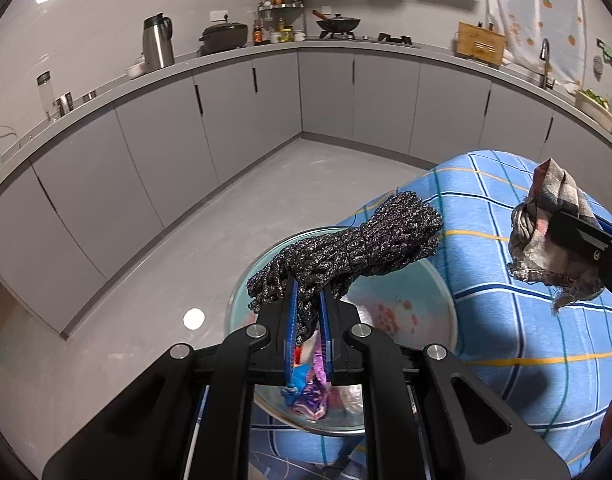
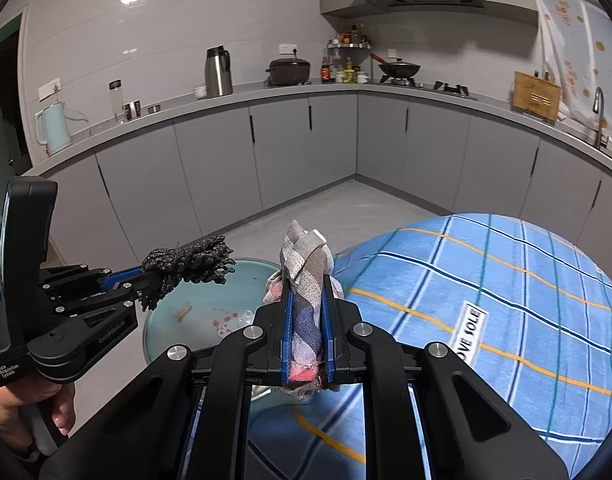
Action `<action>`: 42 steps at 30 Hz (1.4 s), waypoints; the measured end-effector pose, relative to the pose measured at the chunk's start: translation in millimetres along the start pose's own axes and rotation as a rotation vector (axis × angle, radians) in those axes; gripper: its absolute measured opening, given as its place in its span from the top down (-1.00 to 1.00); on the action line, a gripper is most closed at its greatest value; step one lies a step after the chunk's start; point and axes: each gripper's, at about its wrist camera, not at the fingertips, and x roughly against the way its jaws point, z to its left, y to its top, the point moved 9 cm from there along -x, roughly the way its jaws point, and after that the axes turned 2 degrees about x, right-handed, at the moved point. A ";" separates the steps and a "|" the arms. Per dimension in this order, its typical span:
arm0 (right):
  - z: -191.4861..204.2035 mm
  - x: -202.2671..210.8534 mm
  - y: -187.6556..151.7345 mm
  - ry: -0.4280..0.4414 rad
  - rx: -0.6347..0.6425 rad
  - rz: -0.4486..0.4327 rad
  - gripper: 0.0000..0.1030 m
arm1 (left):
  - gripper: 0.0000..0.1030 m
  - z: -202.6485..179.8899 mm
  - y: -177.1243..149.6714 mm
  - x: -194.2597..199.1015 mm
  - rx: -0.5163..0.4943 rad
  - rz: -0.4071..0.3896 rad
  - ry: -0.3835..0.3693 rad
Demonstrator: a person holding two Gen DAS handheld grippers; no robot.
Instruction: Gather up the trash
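Note:
My left gripper (image 1: pixel 308 300) is shut on a dark sparkly knitted rag (image 1: pixel 358 248) and holds it above a pale blue basin (image 1: pixel 434 300). A crumpled purple and blue wrapper (image 1: pixel 310 392) shows below its fingers, inside the basin. The left gripper (image 2: pixel 146 280) with the dark rag (image 2: pixel 190 262) also shows in the right wrist view, over the basin (image 2: pixel 198 300). My right gripper (image 2: pixel 308 284) is shut on a grey, blue and pink checked cloth (image 2: pixel 304 280), just right of the basin. It shows at the right edge of the left wrist view (image 1: pixel 546 236) with the cloth (image 1: pixel 546 248).
The basin sits on a surface covered by a blue plaid cloth (image 2: pixel 486 300) with a white label (image 2: pixel 472 332). Beyond lie a grey kitchen floor (image 1: pixel 226 220) and grey cabinets (image 1: pixel 242 120) with a counter of kitchenware.

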 end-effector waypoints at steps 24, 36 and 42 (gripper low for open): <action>36.7 -75.8 -2.0 0.143 -0.006 0.050 0.28 | -0.14 38.9 -17.3 -34.5 0.065 0.070 0.090; 14.8 -11.3 -1.9 0.065 -0.055 -0.041 -0.15 | -0.66 52.0 -9.7 21.5 0.104 -0.040 0.147; 23.2 35.5 0.7 0.029 -0.017 -0.104 -0.19 | -0.72 42.6 -4.5 70.5 0.094 -0.121 0.122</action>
